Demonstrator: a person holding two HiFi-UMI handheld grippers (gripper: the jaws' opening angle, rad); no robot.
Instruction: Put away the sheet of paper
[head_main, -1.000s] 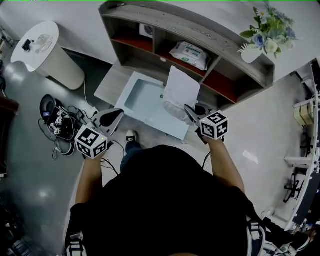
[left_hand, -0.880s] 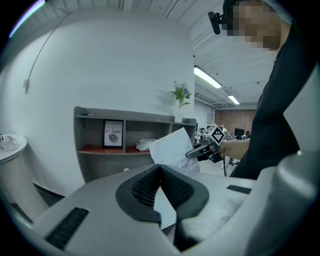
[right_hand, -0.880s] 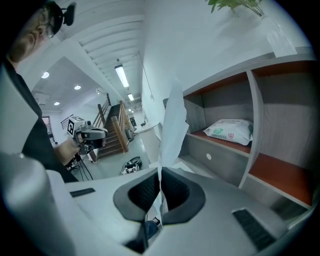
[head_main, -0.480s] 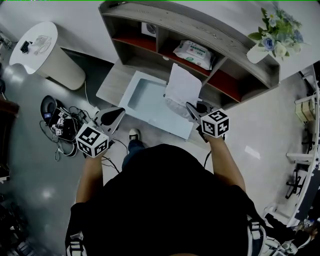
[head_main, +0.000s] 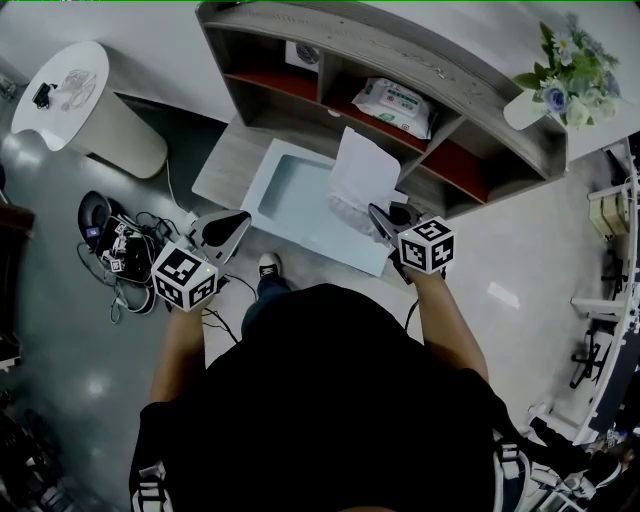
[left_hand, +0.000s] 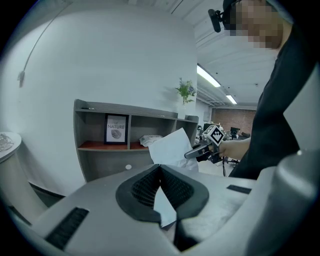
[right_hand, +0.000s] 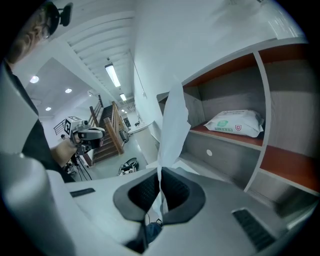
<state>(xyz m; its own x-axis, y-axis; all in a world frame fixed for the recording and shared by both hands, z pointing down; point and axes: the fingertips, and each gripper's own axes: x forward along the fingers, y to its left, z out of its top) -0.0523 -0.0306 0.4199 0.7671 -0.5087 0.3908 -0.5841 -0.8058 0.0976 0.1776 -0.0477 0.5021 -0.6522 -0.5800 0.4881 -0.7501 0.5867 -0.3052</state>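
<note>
A white sheet of paper (head_main: 365, 172) stands upright above the right end of an open pale-blue drawer (head_main: 290, 205). My right gripper (head_main: 378, 220) is shut on the sheet's lower edge. In the right gripper view the paper (right_hand: 175, 125) rises from between the closed jaws of that gripper (right_hand: 160, 172). My left gripper (head_main: 238, 222) hovers left of the drawer's front, shut with nothing held. In the left gripper view its pads (left_hand: 160, 167) meet, and the paper (left_hand: 170, 147) and the right gripper (left_hand: 192, 153) show beyond them.
The drawer belongs to a grey shelf unit (head_main: 400, 60) with red-floored compartments. A wipes packet (head_main: 392, 95) and a framed picture (head_main: 303, 55) sit in them. A flower vase (head_main: 560, 85) stands on its right end. A white round stand (head_main: 80, 95) and tangled cables (head_main: 120, 245) are at left.
The head view has drifted slightly. Both grippers and the paper keep nearly the same place over the drawer.
</note>
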